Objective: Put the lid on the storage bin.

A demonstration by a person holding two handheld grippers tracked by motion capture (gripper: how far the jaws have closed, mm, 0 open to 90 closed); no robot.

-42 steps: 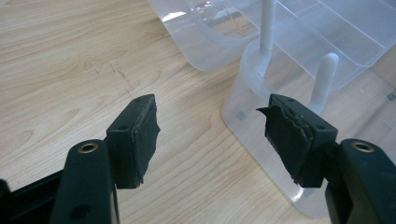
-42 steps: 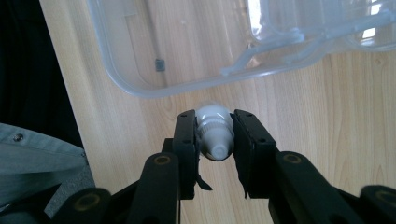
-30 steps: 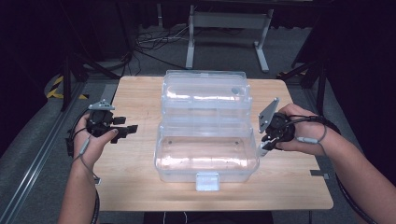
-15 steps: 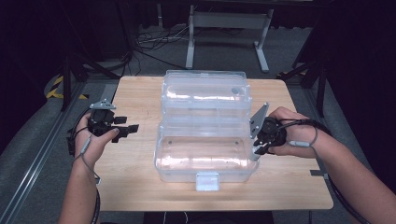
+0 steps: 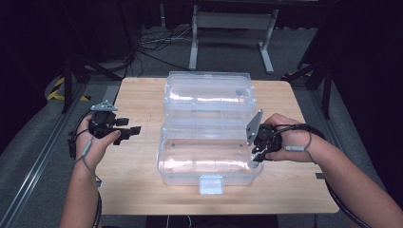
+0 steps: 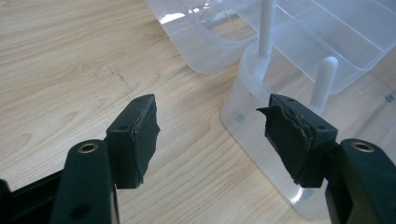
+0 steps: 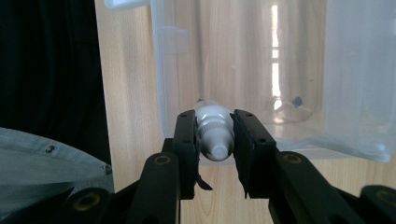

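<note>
right gripper [image 7: 215, 140] pinching a small white bottle [image 7: 214, 133] right at the clear box's [image 5: 209, 142] rim – left gripper [image 6: 210, 135] spread wide, nothing in it

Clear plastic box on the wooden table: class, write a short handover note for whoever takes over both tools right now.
Right tool: shut on a small white bottle, cap toward the camera, at the right edge of the open clear plastic box.
Left tool: open, holding nothing, over the wooden table left of the box.
Done: box lid open, bottle gripped.
Left: probably setting the bottle into the box's front half, releasing, perhaps closing the lid.
</note>
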